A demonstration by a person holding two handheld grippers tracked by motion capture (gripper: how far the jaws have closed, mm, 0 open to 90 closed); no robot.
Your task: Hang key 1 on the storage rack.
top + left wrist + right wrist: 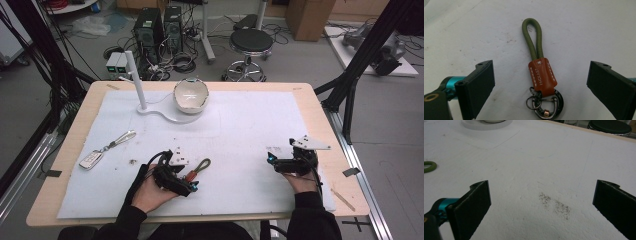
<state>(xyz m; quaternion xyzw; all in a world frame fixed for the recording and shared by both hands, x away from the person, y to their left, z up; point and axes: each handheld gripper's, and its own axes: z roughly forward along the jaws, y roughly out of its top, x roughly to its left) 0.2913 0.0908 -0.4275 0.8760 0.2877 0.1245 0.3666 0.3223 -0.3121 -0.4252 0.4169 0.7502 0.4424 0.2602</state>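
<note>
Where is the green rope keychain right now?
In the high view the green rope keychain lies flat on the white mat, near the front and left of centre, just ahead of the left gripper, whose open jaws frame it without touching.

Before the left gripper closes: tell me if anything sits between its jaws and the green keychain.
Nothing visible does. The keychain lies flat on the white mat, centred between the open jaws of the left gripper, with bare mat on either side of its leather tab.
</note>
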